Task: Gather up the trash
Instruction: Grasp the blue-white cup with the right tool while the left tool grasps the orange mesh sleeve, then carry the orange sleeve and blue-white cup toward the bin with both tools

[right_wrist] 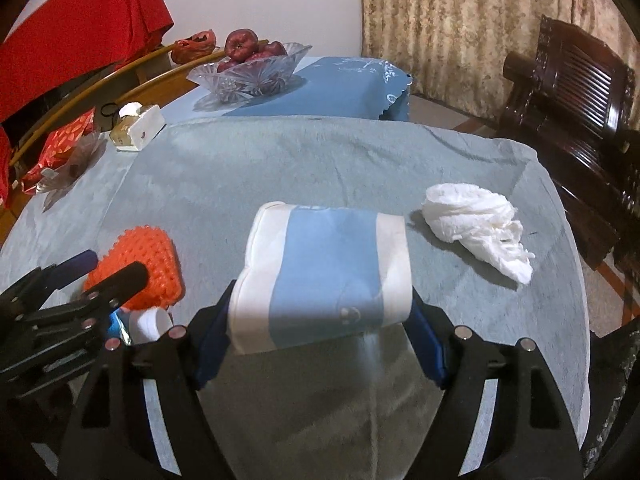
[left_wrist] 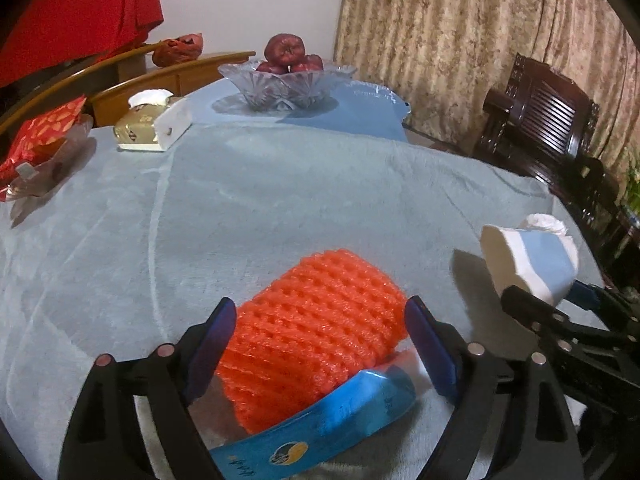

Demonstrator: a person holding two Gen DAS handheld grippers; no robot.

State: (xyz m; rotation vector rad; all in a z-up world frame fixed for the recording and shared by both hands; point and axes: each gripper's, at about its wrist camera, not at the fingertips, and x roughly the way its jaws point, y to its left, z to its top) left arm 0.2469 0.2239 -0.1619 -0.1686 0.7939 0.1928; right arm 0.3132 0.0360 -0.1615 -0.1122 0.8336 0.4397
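Trash lies scattered on the table (left_wrist: 280, 208) under its pale blue cloth. In the left wrist view an orange foam fruit net (left_wrist: 316, 328) sits between the pads of the left claw (left_wrist: 320, 344), partly over a blue wrapper (left_wrist: 320, 428). That claw stands wide: its left pad seems to brush the net, the other stands just clear, so nothing is clamped. The risk, as I judge it, is that the springy net squashes and pops out as the pads close, or that the slick wrapper gets pinched along with it and drags. In the right wrist view the right claw (right_wrist: 320, 320) has a blue-and-white paper cup (right_wrist: 324, 276) lying sideways between its pads, which press against both ends, a grasp across a wide thing. Thin walls could buckle if squeezed harder, and a loose hold would let it roll free. A crumpled white tissue (right_wrist: 476, 224) lies near the cup, not yet gathered, and the two claws work close enough to bump.
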